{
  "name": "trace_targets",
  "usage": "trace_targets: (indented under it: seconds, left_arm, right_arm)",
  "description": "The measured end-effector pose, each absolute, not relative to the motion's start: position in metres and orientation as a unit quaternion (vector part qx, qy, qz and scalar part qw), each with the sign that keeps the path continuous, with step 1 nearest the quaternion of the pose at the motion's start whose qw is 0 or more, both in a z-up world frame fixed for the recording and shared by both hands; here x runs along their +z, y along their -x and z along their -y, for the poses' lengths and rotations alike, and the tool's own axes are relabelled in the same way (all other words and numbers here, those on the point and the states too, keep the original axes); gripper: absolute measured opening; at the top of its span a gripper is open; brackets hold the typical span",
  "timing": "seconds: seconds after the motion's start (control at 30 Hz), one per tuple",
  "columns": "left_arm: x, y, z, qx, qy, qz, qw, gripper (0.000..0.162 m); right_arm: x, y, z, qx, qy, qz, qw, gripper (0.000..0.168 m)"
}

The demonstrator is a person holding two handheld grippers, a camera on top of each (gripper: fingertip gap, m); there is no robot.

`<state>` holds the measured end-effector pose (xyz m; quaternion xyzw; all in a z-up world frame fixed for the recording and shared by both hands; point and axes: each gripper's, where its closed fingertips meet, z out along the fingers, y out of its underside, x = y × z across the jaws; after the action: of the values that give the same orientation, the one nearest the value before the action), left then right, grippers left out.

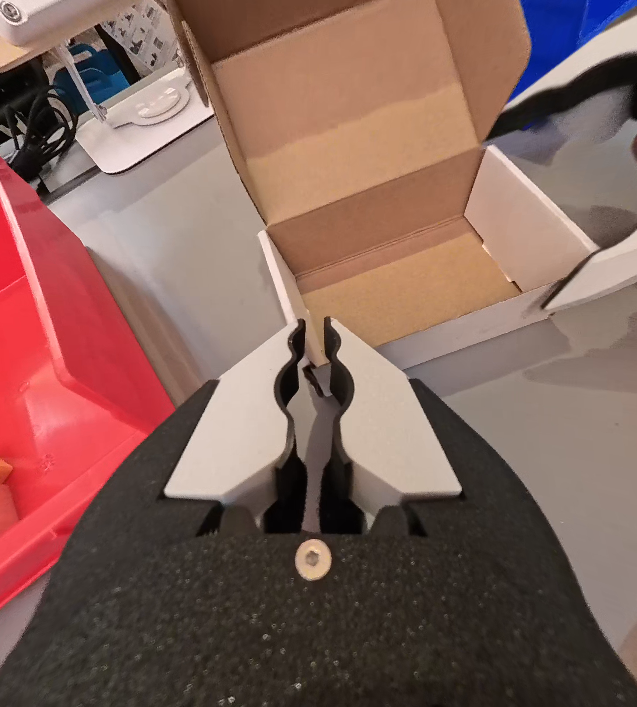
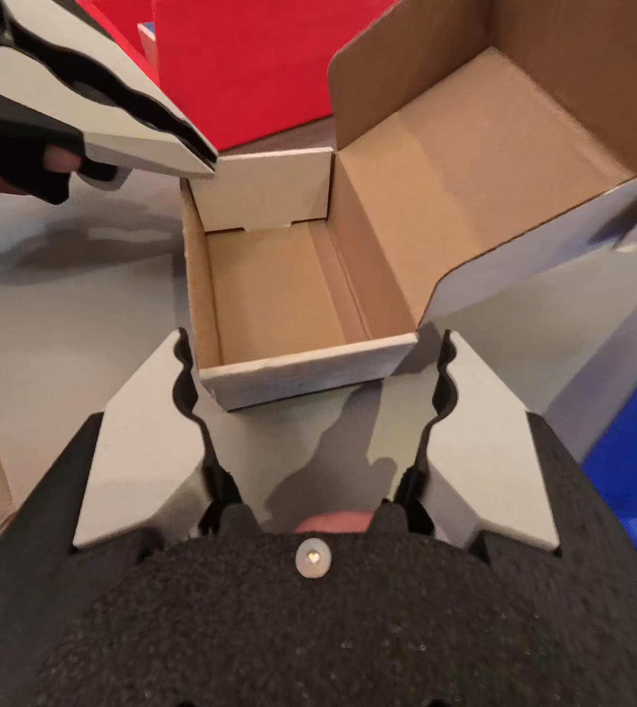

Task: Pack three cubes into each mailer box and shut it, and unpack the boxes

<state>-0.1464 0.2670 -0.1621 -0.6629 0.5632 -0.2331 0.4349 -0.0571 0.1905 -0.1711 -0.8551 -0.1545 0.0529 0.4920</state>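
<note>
No legible text; patterned printed sheets (image 1: 145, 38) behind table too blurred

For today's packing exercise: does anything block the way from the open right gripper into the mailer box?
Nothing visible does. The right gripper hangs open just short of the mailer box, whose lid is folded back and inside is empty.

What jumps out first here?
The open, empty mailer box at centre, lid up. The left gripper is nearly shut at the box's near corner; whether it pinches the wall is unclear. The right gripper is open just short of the box. A red bin sits left.
</note>
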Motion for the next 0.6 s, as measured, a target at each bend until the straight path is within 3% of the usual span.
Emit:
trace_targets:
  seconds: [0.17, 0.33, 0.53, 0.6]
  left_arm:
    - [-0.170, 0.146, -0.261, -0.237, 0.663, -0.572, 0.421, 0.008]
    - [-0.153, 0.157, -0.265, -0.248, 0.678, -0.541, 0.431, 0.036]
    - [-0.155, 0.194, -0.203, -0.397, 0.737, -0.482, 0.260, 0.066]
    - [-0.166, 0.210, -0.187, -0.415, 0.753, -0.468, 0.204, 0.065]
  right_arm:
    - [-0.188, 0.068, -0.205, 0.078, 0.870, 0.165, 0.457, 0.127]
    - [-0.189, 0.063, -0.223, 0.065, 0.873, 0.174, 0.451, 0.125]
    - [-0.191, 0.039, -0.245, 0.051, 0.883, 0.176, 0.431, 0.125]
    - [-0.191, 0.035, -0.250, 0.051, 0.884, 0.176, 0.429, 0.125]
